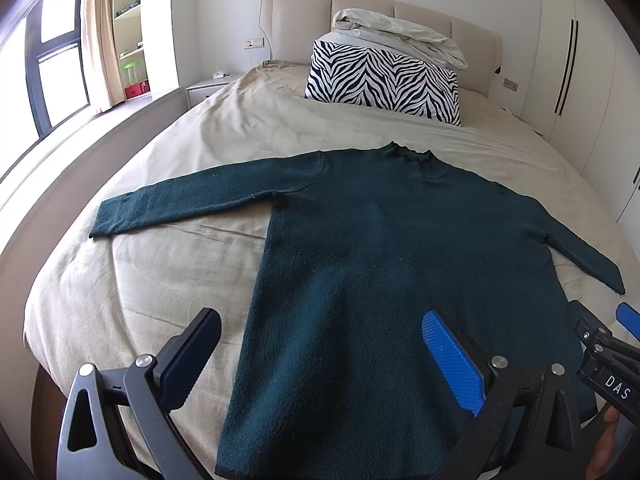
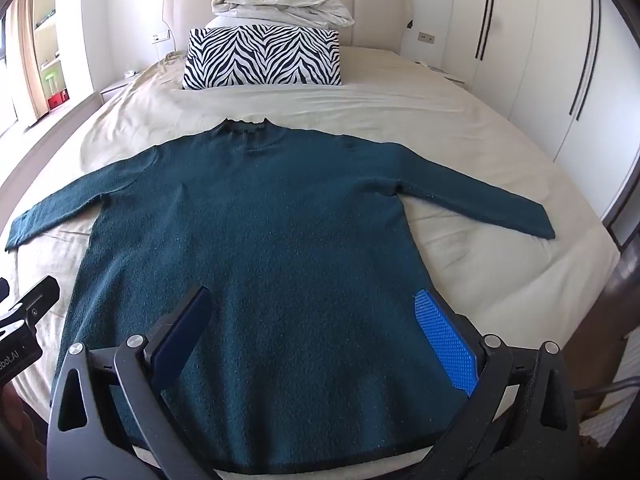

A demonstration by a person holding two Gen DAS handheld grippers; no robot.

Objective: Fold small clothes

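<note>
A dark teal long-sleeved sweater (image 1: pixel 380 248) lies flat on the beige bed sheet (image 1: pixel 168 280), collar towards the headboard, both sleeves spread out sideways. It also shows in the right wrist view (image 2: pixel 256 240). My left gripper (image 1: pixel 320 356) is open and empty above the sweater's lower left part, near the hem. My right gripper (image 2: pixel 316 336) is open and empty above the lower right part of the hem. The right gripper's tip shows at the right edge of the left wrist view (image 1: pixel 600 336). The left gripper shows at the left edge of the right wrist view (image 2: pixel 24 312).
A zebra-print pillow (image 1: pixel 384 80) and a folded white duvet (image 1: pixel 396 32) lie at the headboard. A window and shelves stand on the left, white wardrobes (image 2: pixel 540 60) on the right. The bed's foot edge (image 2: pixel 280 470) lies just under the sweater's hem.
</note>
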